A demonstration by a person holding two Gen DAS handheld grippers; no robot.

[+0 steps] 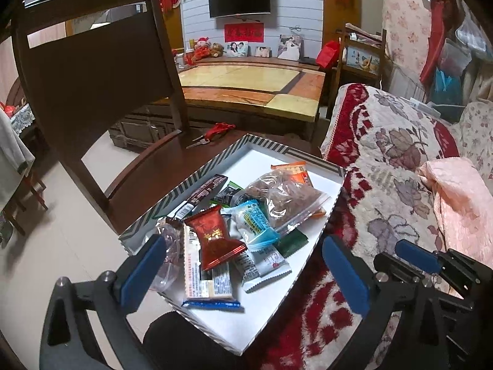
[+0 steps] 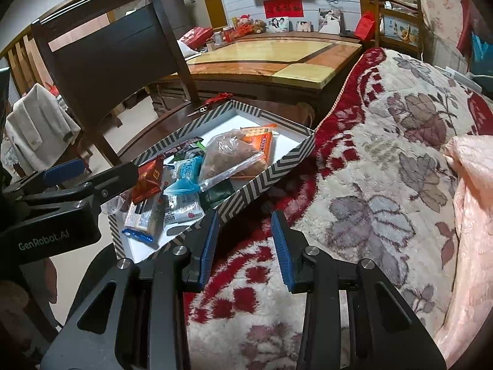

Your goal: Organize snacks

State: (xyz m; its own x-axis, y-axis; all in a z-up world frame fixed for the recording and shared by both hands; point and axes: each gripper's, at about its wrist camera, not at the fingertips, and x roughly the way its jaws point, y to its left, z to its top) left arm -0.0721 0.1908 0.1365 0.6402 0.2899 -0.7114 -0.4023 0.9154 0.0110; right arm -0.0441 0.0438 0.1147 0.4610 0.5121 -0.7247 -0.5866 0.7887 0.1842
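Snacks lay heaped in a shallow box [image 1: 286, 151] with a white floor and black-and-white striped walls, which rested partly on the seat of a dark wooden chair [image 1: 92, 71] and against a red-and-cream floral blanket [image 1: 391, 154]. Near the front of the heap sat a red candy wrapper [image 1: 217, 240], touching a blue-and-white packet [image 1: 254, 220] on its right. Behind those lay a clear zip bag [image 1: 283, 199] of brown pieces, resting on an orange packet [image 1: 292, 171]. A long dark bar wrapper [image 1: 201, 192] leaned along the left wall, and a blue-edged packet [image 1: 211, 303] lay closest to the near rim. The left gripper [image 1: 243, 273] hovered over the near end of the box with its blue pads spread wide, one to either side of the heap, and nothing between them. The right gripper [image 2: 246, 246] hung just beside the box's right wall, above the blanket, its jaws partly open and gripping nothing. A pair of scissors with red handles [image 1: 212, 132] lay on the chair seat beyond the box. A pink cloth [image 1: 459, 203] was bunched on the blanket to the right.
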